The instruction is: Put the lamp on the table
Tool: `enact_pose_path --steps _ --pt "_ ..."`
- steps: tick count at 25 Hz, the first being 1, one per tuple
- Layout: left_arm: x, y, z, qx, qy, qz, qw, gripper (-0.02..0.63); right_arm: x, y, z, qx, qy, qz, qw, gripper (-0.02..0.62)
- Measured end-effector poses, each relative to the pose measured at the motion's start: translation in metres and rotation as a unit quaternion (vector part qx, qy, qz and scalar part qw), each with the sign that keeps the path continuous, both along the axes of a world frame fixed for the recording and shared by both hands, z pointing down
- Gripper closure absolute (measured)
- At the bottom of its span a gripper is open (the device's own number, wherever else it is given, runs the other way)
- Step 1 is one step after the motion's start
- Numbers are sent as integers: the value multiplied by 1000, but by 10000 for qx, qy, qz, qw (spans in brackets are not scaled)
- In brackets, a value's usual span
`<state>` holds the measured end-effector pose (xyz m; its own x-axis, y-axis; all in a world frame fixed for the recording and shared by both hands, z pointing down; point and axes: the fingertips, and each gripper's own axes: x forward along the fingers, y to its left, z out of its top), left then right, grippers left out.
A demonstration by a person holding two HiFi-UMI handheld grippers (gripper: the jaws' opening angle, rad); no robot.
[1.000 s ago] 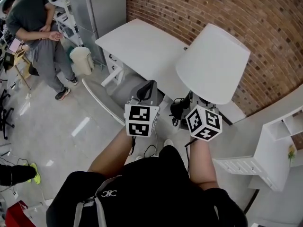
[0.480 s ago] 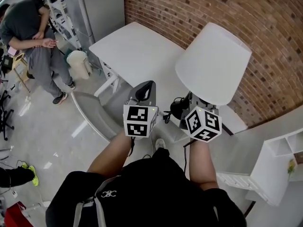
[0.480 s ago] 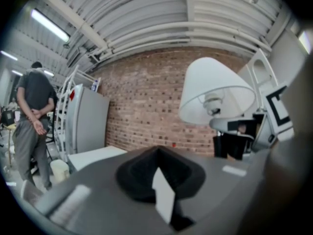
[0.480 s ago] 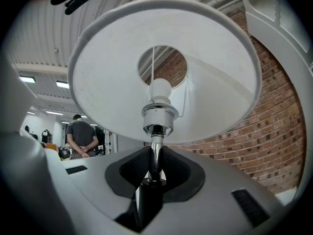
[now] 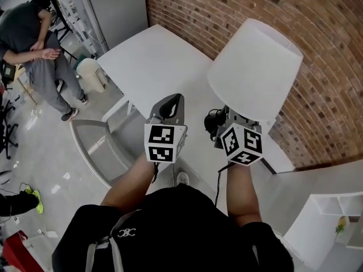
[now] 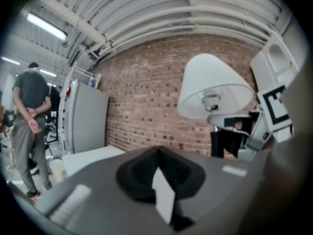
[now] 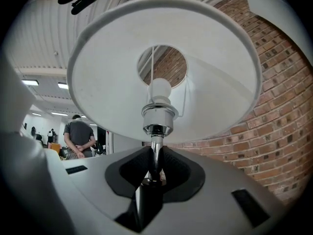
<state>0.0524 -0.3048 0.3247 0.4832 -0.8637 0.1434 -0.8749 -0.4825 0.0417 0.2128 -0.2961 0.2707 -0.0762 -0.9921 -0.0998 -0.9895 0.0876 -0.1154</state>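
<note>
Lamp point(image 5: 255, 67): in the air, not on the table; upright, with its white shade above the right gripper and in front of the brick wall.
Stem point(image 7: 155, 151): thin and chrome; it goes down from the bulb socket into the right gripper's black pads.
Bulb point(image 7: 159, 89): white, seen from below inside the shade.
Lamp base: not visible in any view.
Right gripper point(image 5: 227, 118): jaws clamped on the stem, one pad on each side, in the person's right hand.
Left gripper point(image 5: 170, 107): jaws together at the tips, nothing between them; it is just beside the right gripper and does not touch the lamp.
Table point(image 5: 159, 61): white with a bare top; both grippers are over its near edge. One side stands against the wall.
Wall point(image 5: 238, 4): red brick, behind the table and the lamp.
Chair point(image 5: 99, 146): grey, at the near left side of the table, below the left gripper in the head view.
Bin point(image 5: 91, 72): white, on the floor near the far left corner of the table.
Cabinet point(image 5: 113, 4): tall and grey, left of the brick wall.
Other person point(image 5: 34, 44): stands well apart at the far left, in a dark shirt and grey trousers.
Shelf point(image 5: 334, 220): white, at the lower right.
</note>
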Motion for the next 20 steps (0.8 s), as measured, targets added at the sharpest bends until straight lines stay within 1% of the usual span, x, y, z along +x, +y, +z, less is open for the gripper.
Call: enact_pose_path --steps 3,7,11,12,20 --pt "13 -20 11 -134 -55 -112 9998 606 22 -37 4 10 8 -91 10000 529" --pt "13 -37 29 -367 -134 -291 9988 606 38 -88 9 14 -29 -250 9997 529" --pt "11 -57 42 -745 320 -323 9962 606 47 -129 13 35 -115 -382 9992 528" --pt "9 -62 43 -792 365 -366 9955 606 48 -138 15 40 -108 -388 9992 529" --pt "2 -93 60 -774 171 -586 9951 606 55 -201 25 149 222 -332 9991 528"
